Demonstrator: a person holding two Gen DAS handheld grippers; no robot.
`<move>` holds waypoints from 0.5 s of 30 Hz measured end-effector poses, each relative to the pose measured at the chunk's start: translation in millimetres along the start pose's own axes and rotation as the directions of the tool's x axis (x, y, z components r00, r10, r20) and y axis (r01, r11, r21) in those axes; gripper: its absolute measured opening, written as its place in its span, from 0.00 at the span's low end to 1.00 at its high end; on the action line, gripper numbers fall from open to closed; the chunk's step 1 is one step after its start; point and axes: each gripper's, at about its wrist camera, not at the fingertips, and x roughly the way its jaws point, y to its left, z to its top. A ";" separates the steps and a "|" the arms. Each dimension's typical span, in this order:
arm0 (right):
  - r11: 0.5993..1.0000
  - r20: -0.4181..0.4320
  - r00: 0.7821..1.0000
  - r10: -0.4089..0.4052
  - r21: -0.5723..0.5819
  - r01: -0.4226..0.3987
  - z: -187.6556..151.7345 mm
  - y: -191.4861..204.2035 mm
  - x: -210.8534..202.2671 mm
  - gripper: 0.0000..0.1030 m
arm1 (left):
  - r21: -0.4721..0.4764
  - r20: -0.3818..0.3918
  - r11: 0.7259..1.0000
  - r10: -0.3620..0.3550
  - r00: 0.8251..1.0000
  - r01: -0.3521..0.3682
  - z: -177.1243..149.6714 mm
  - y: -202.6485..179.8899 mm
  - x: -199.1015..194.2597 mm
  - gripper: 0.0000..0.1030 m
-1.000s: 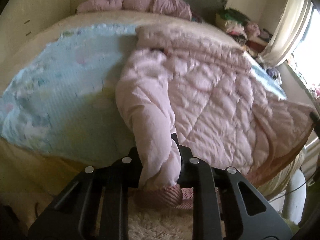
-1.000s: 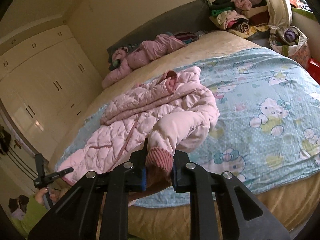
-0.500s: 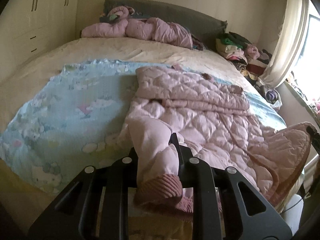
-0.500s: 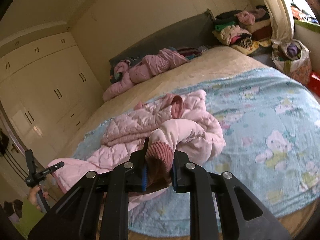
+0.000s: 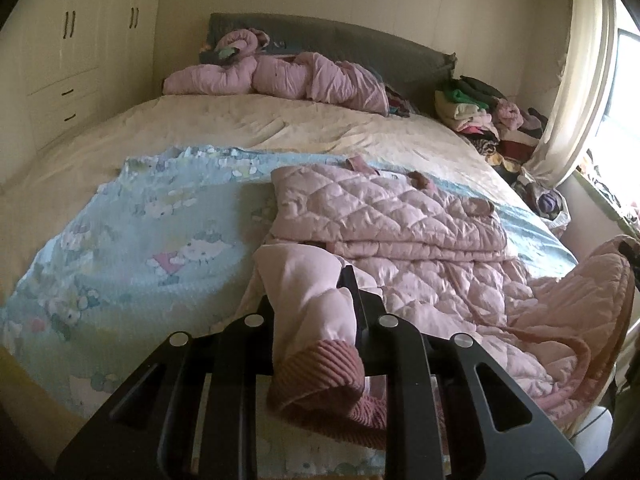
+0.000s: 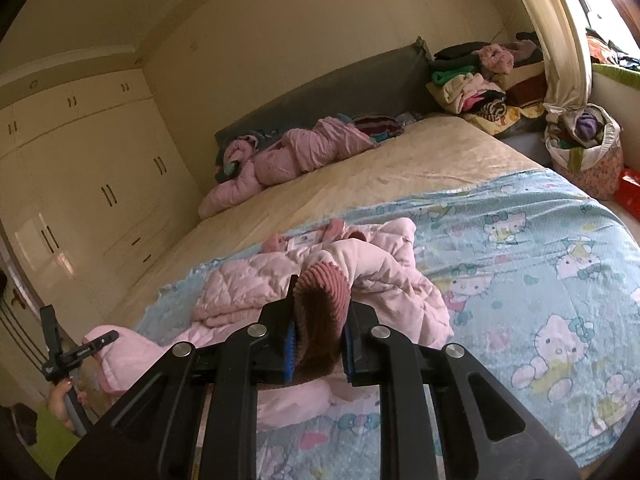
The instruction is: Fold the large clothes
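A pink quilted jacket (image 5: 400, 216) lies spread on the blue cartoon blanket (image 5: 140, 240) of a bed. My left gripper (image 5: 316, 312) is shut on one pale pink sleeve (image 5: 304, 280), whose ribbed cuff (image 5: 320, 368) hangs down behind the jaws. In the right wrist view the jacket (image 6: 248, 292) lies bunched. There my right gripper (image 6: 320, 332) is shut on the other sleeve's dark pink ribbed cuff (image 6: 320, 296), lifted above the blanket (image 6: 520, 260). The left gripper (image 6: 80, 352) and the hand (image 6: 60, 400) holding it show at the far left.
A second pink padded garment (image 5: 280, 76) lies against the grey headboard (image 5: 360, 44). Piled clothes (image 5: 480, 112) and a curtain (image 5: 576, 92) stand at the far right. A bag of clothes (image 6: 584, 148) sits on the floor beside the bed. Cream wardrobes (image 6: 80, 180) line the wall.
Both grippers have risen with their sleeves and carried them in over the jacket. The views now tilt up and show more of the headboard and wall. Both grips are unchanged.
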 end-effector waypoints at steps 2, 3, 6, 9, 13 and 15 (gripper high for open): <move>1.000 0.007 1.000 -0.002 0.002 0.002 3.9 -1.2 3.9 0.16 | -0.001 0.007 1.000 0.000 1.000 0.000 5.5 0.0 2.9 0.13; 1.000 0.011 1.000 -0.005 0.003 0.005 5.7 -1.8 5.4 0.16 | -0.002 0.010 1.000 0.001 1.000 -0.001 6.9 0.2 3.3 0.13; 1.000 0.019 1.000 -0.008 0.013 0.008 11.1 -4.3 11.5 0.16 | -0.008 0.016 1.000 0.002 1.000 -0.002 13.6 0.4 7.4 0.13; 1.000 0.026 1.000 -0.014 0.019 0.014 16.6 -6.5 18.2 0.16 | -0.012 0.022 1.000 0.003 1.000 -0.003 20.1 -0.6 11.6 0.13; 1.000 0.033 0.999 -0.021 0.024 0.020 24.0 -9.6 28.5 0.16 | -0.019 0.031 1.000 0.003 1.000 -0.002 29.7 -1.9 17.8 0.13; 0.999 0.033 0.999 -0.025 0.024 0.024 28.8 -10.6 33.9 0.16 | -0.025 0.036 1.000 0.003 0.999 -0.002 34.5 -1.7 20.9 0.13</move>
